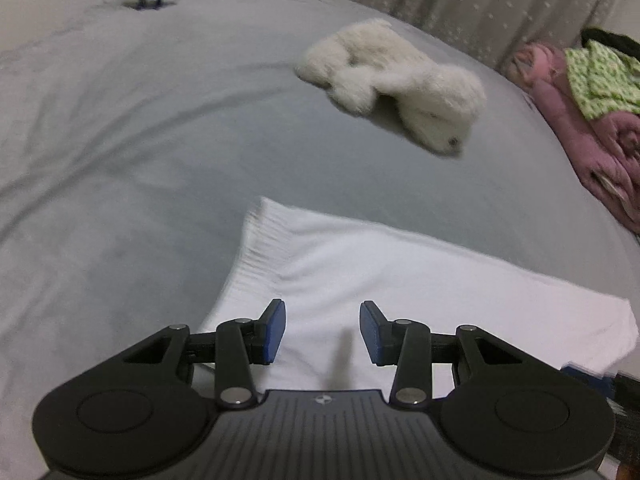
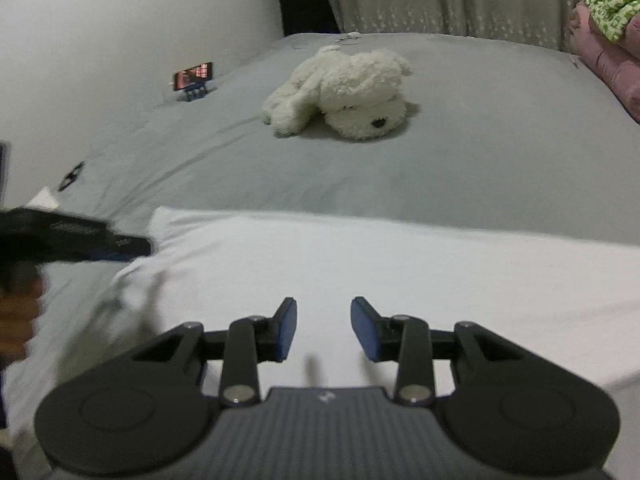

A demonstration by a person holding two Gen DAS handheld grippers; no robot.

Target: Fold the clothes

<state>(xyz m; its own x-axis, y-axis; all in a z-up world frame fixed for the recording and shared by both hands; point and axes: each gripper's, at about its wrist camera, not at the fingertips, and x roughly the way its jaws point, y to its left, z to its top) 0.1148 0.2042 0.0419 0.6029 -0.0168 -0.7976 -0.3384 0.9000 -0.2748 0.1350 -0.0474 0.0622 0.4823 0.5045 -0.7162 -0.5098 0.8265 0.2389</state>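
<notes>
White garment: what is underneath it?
The white garment lies flat on the grey bedsheet, which shows around it. Anything between them is covered and cannot be seen.

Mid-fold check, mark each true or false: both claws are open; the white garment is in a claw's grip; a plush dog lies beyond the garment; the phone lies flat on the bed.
1. Both the left claw and right claw are open: true.
2. The white garment is gripped: false, it lies on the grey bed, no claw closed on it.
3. A white plush dog lies beyond the garment: true.
4. The phone lies flat: false, it is propped on a blue stand.
</notes>
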